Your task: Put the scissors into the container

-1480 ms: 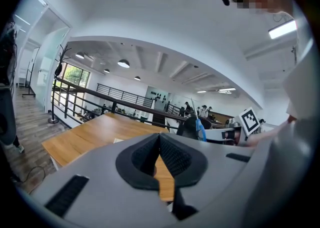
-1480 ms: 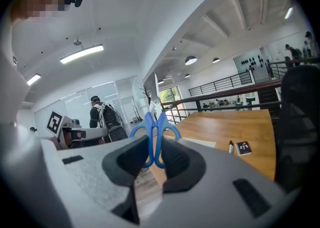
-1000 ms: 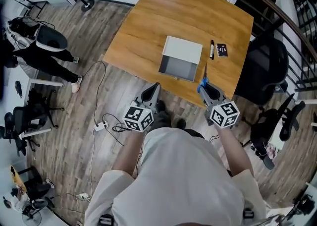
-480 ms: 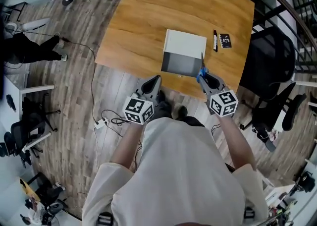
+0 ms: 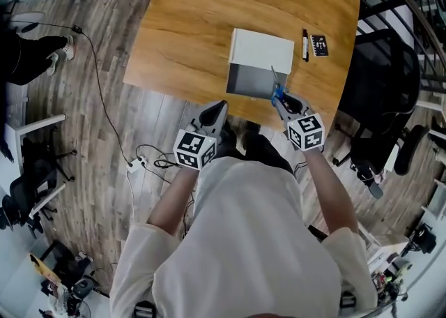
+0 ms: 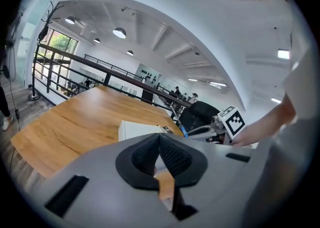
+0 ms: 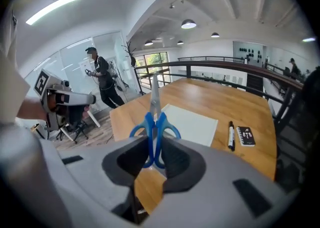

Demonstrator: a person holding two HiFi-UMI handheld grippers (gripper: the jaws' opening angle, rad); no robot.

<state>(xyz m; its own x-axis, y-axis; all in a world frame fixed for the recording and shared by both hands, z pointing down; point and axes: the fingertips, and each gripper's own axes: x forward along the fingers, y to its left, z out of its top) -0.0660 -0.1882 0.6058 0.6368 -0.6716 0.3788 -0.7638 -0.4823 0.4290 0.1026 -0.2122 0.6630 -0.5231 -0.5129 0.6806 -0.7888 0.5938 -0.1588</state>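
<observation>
In the head view, a honey-coloured wooden tabletop (image 5: 202, 24) with fine straight grain carries a white rectangular container (image 5: 262, 49). The container's far part is a flat white panel and its near part is an open grey hollow. The right gripper (image 5: 280, 98), smooth grey plastic with a black-and-white marker cube (image 5: 306, 132) behind it, holds blue-handled scissors (image 5: 277, 88). Their slim steel blades slant over the right end of the hollow; whether the tip is inside or only above it cannot be told. A black marker pen (image 5: 305, 44) and a small black card (image 5: 320, 44) lie side by side just right of the container. The left gripper (image 5: 220, 106) hangs off the near edge of the tabletop, over a grey plank floor (image 5: 104, 135), apart from the container.

In the left gripper view, the ribbed black rubber fingers (image 6: 173, 157) meet at their tips with nothing between them. Beyond them the container shows as a low white box on the grained wood.

In the right gripper view, the dark ribbed fingers (image 7: 180, 160) stand narrow, pressed on the rounded blue plastic loops of the scissors. The blades are together and point straight away, toward the container's white panel. The marker pen and card lie to its right on the tabletop.
</observation>
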